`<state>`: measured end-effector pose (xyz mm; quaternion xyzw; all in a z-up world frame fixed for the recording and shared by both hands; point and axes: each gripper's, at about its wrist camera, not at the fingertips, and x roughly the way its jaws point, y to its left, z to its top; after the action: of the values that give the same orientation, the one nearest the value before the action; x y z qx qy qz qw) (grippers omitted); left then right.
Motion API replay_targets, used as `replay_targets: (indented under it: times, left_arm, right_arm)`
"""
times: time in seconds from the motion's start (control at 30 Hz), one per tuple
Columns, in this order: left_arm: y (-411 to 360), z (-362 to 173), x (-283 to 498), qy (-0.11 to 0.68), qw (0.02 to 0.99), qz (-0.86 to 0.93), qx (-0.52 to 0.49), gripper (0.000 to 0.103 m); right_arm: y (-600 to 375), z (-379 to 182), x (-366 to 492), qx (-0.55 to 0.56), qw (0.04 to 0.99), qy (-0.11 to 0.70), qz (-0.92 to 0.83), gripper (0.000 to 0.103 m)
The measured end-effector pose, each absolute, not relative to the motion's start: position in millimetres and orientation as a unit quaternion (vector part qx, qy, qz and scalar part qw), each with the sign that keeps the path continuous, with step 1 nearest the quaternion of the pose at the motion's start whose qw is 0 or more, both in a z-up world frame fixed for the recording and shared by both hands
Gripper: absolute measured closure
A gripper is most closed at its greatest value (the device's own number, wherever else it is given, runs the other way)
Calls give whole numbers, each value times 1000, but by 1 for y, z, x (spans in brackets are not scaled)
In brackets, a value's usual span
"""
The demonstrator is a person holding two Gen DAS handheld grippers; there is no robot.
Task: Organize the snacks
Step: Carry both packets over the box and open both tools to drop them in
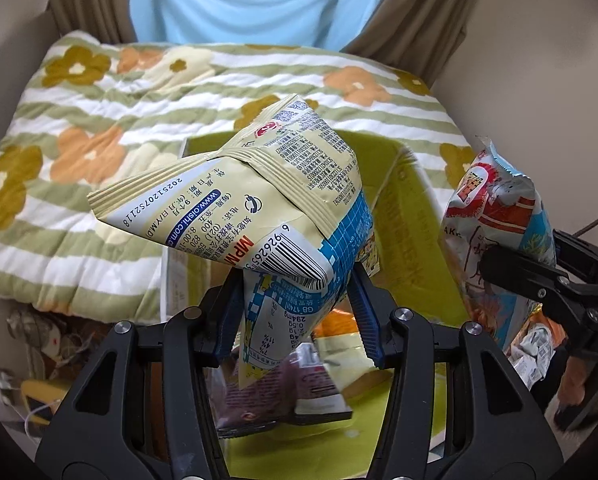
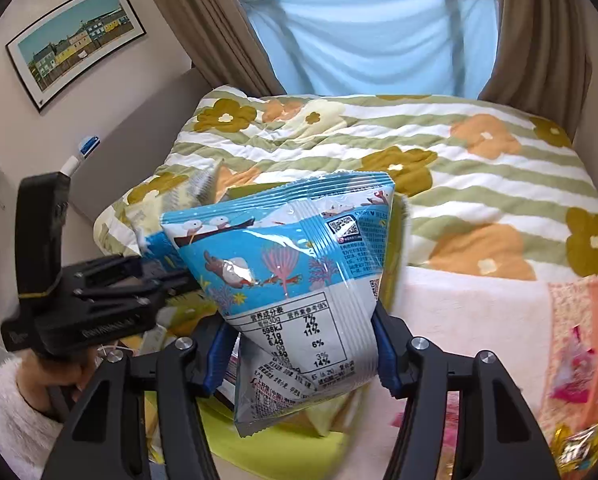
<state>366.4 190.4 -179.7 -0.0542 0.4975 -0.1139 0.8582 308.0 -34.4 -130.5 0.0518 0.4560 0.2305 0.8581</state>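
- Two snack bags are in the air at once, one per claw, both over a yellow-green box that sits on the bed against the flowered quilt; I judge this the carrying step, the bags bound for that box.
- On the left, the left claw is clenched on a cream-and-blue snack bag, its blue pads pinching the lower end so the puffed top stands forward and clear of the box wall.
- Gripping the narrow bottom seam rather than the air-filled body looks deliberate: the pads bite on flat film and the bag should not burst or slip.
- On the right, the right claw clamps a light-blue snack bag with sea-creature drawings, again near its lower end, nutrition panel facing the camera.
- The left wrist view alone shows the box's inside: a dark packet already lies on its floor, and this view also shows the light-blue bag's red front.
- The right wrist view alone shows a pink towel on the bed, a pink packet and a gold wrapper waiting at the far right, plus a framed picture on the wall.
- It also shows the left claw's body from outside, with a white fluffy sleeve behind it.
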Motion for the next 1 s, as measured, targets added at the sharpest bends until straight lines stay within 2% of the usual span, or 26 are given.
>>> replay_targets:
  times: [0.27,0.33,0.37,0.4,0.43,0.47,0.63,1.0]
  left_arm:
    - [189,-212,369,534,837,-109,-44,56]
    - [189,-218,371,547,830,-101,-44,50]
    - [189,-220,371,551,828,-98,-46,36]
    - [190,-221,369,552,827,-94,-47,14]
    - [190,-221,368,552,827,-92,-48,5]
    - [191,-221,366,549,829,-90,-48,0]
    - [196,-217,350,548,830,-88,-64,0]
    - [194,-206,323,522,848,-79,-35,0]
  right_arm:
    - [-7,-160,311,58,853,483,189,47]
    - [-5,-165,314,52,850,490,185,47]
    - [-5,-167,316,52,849,492,183,47]
    - [-6,-168,318,55,848,494,184,47]
    - [-8,-168,320,59,847,494,186,47]
    - [-8,-167,321,60,847,494,188,48]
    - [-8,-167,323,47,847,492,194,48]
    - [2,-173,335,39,843,497,201,47]
